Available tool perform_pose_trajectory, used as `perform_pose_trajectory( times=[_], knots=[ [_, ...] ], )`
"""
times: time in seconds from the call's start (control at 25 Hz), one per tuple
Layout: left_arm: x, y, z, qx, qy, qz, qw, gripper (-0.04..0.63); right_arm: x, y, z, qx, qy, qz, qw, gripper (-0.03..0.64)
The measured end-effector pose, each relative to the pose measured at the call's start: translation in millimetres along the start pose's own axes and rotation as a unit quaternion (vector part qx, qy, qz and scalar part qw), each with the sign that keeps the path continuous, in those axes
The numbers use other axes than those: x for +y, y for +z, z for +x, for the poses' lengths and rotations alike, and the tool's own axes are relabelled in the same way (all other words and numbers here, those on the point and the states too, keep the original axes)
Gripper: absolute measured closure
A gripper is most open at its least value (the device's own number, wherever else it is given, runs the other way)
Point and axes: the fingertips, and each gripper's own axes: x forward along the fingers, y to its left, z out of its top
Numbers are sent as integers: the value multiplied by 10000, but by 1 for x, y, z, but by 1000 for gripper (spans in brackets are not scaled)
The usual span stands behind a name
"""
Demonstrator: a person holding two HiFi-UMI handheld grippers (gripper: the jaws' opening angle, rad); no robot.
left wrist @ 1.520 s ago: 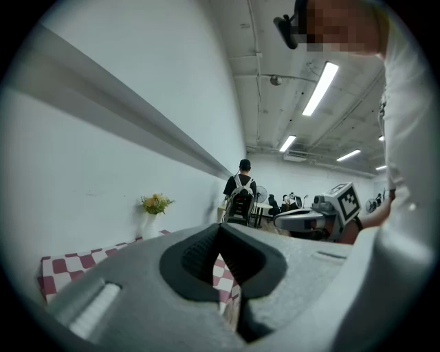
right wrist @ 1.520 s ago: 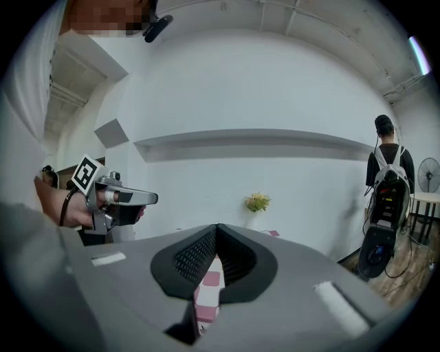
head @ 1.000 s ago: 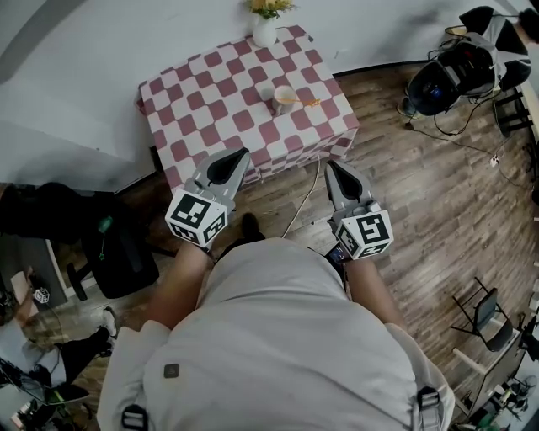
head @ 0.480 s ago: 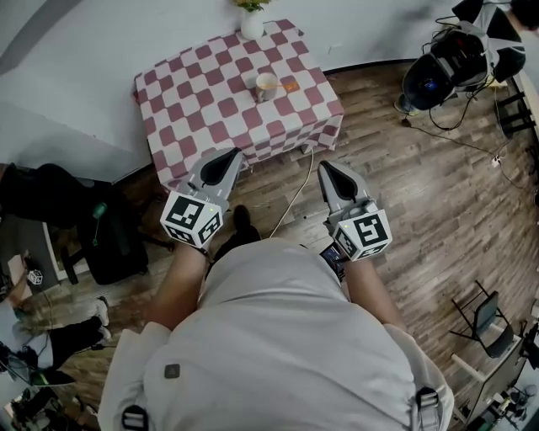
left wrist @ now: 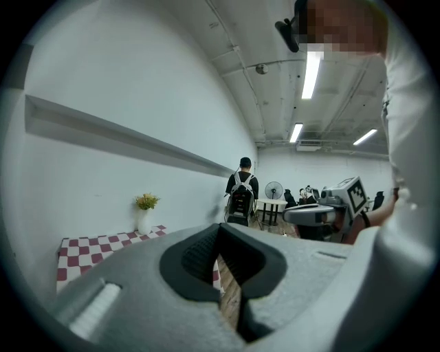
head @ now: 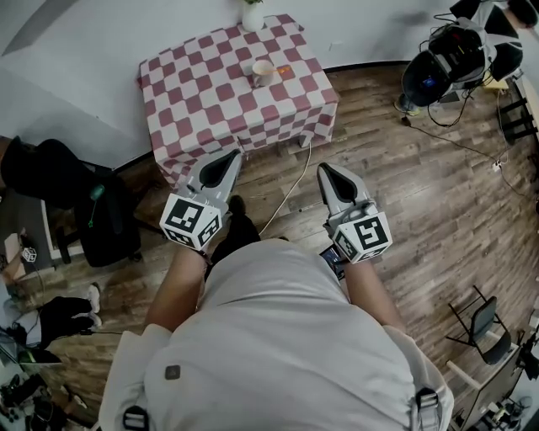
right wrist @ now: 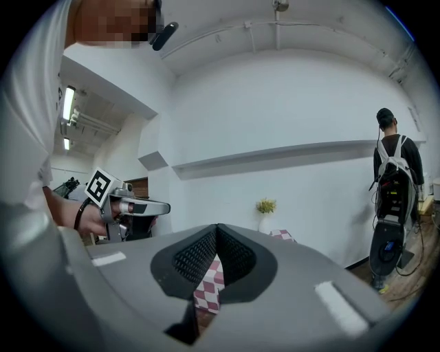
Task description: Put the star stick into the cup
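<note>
The star stick (head: 287, 69) is made out only as a small orange mark on the checkered tablecloth (head: 210, 93), just right of the cup (head: 263, 72). Whether the 2 touch cannot be told at this size. A white vase (head: 253, 17) is stood at the table's far edge, beyond the cup.

The table is seen well apart from both grippers, across a wooden floor (head: 404, 168). A pale cable (head: 286, 192) is trailed over that floor from the table's near edge.

The left gripper (head: 232, 156) and right gripper (head: 323, 168) are held side by side near the body. Each has its jaws brought together with nothing between them, as each gripper view confirms.

The task is judged not yet begun. The cable could be caught underfoot on the approach. A thin stick lying flat on cloth may be pinched together with the fabric. The light cup beside it could be tipped if a jaw is swung in from the right.
</note>
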Motion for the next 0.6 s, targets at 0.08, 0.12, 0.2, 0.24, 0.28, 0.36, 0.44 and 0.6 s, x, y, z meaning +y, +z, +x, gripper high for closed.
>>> perform_pose_trajectory(
  times=[0.08,0.12,0.2,0.24,0.28,0.36,0.44,0.6],
  knots=[
    [-8,-1,-8,2,59,-16,10000,592,5,0,-11,-12,41,-2,10000,607],
    [-13,-1,-12,7,72,-19,10000,592,7,1,-16,-17,54,2,10000,607],
    [-24,0,-17,14,71,5,10000,592,11,1,-25,-39,86,11,10000,607],
    [-29,0,-19,11,63,19,10000,592,14,1,-29,-50,105,12,9999,607],
    [-33,1,-20,5,53,34,10000,592,16,0,-32,-57,122,11,9999,607],
    [-40,3,-24,-10,38,71,10000,592,19,-1,-37,-65,146,7,9999,607],
    [-42,5,-28,-28,44,97,9999,592,22,-2,-39,-82,157,14,9998,607],
    [-45,4,-32,-43,74,78,9999,592,27,3,-41,-114,189,-1,9998,607]
  ],
)
